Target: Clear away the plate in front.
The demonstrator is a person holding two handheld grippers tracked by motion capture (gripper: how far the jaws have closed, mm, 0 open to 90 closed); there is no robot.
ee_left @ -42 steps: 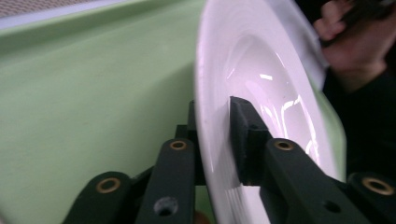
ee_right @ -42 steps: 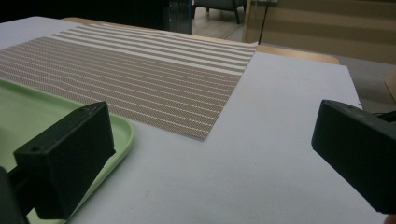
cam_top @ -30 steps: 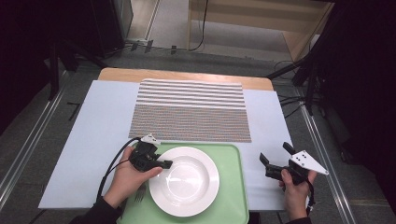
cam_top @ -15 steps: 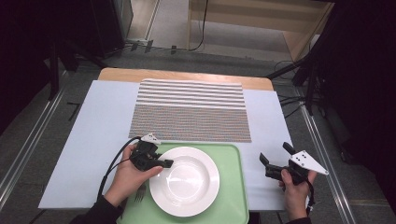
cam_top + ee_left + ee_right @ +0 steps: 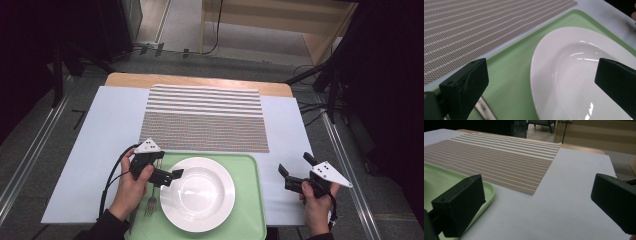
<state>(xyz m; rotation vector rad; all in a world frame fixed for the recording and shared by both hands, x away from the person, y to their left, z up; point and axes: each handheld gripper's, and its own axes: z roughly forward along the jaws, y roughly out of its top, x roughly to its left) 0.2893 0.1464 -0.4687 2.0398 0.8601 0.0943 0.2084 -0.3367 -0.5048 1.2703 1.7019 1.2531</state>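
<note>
- High view: a fixed camera above the near edge of the table (image 5: 100,130) looks forward and down, taking in the striped placemat (image 5: 205,117), green tray (image 5: 250,220) and white plate (image 5: 197,194), with the floor beyond.
- Left gripper view: set low and close, it looks between its own jaws over the plate (image 5: 574,75) rim, the tray (image 5: 516,75) and the placemat (image 5: 474,27).
- Right gripper view: low over the table (image 5: 574,195), it faces the far edge; the tray (image 5: 439,182) corner and placemat (image 5: 499,162) are shared with both other views.

You have no readable text anywhere; the fork handle (image 5: 485,110) beside the plate (image 5: 584,75) carries a stamped mark, too blurred to read.
</note>
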